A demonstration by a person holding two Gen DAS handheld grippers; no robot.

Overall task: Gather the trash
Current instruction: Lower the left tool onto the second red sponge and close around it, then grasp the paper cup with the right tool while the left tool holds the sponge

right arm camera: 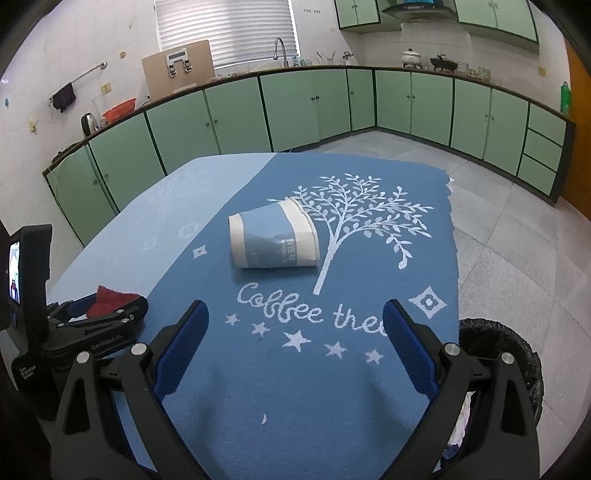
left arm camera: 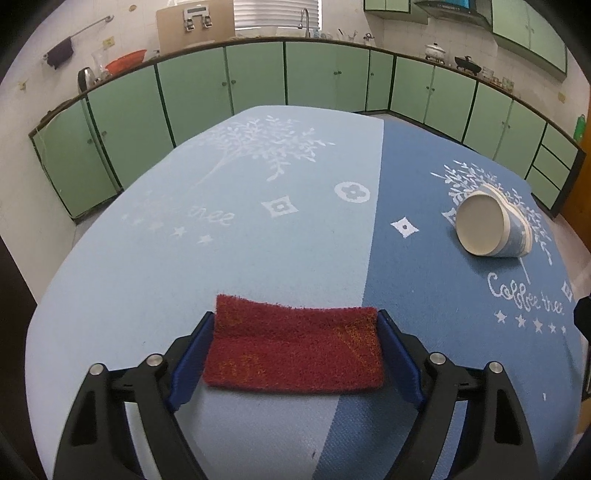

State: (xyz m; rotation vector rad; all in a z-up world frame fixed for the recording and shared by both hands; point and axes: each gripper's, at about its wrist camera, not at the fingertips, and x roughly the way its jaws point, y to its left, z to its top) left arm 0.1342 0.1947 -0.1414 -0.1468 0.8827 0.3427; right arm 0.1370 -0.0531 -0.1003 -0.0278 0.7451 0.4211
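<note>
Straddling the red pad (left arm camera: 293,350) low in frame, your left claw (left arm camera: 295,354) stands wide, tips at its short ends, grip unclear. Your right claw (right arm camera: 295,343) gapes empty; the cup (right arm camera: 273,236) lies sideways above centre.

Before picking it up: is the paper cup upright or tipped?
Tipped: the paper cup lies on its side on the tablecloth.

Even, fairly dim indoor light, bluish cast; brightest spot is the blinded window (right arm camera: 225,33) at the top. Soft shadows only, no glare. Both views sharp centrally, with heavy fisheye bending and black vignette at the corners.
</note>
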